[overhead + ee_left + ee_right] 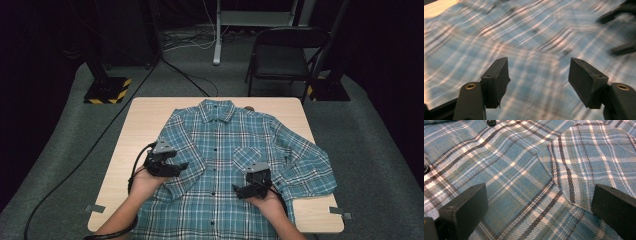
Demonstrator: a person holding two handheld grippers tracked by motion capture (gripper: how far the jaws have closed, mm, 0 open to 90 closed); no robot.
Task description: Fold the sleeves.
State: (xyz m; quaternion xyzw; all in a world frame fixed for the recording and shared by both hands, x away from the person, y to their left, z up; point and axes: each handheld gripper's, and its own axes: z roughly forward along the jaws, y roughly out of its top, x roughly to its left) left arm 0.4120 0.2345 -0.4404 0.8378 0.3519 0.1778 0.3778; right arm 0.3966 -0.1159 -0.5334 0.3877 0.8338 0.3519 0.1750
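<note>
A blue plaid shirt [220, 165] lies spread face up on the desk [142, 117], collar toward the far edge and hem hanging past the near edge. Its one sleeve runs out to the desk's right edge, leaving only a strip of bare wood at the near right corner; the other sleeve is folded in over the body, so a wide band of wood is free along the left edge. The left gripper [172, 167] is over that folded sleeve, jaws released and parted with only cloth beneath them. The right gripper [250, 189] sits low over the shirt front just below the chest pocket [589, 165], jaws also spread wide, clasping nothing. The two grippers are well apart.
</note>
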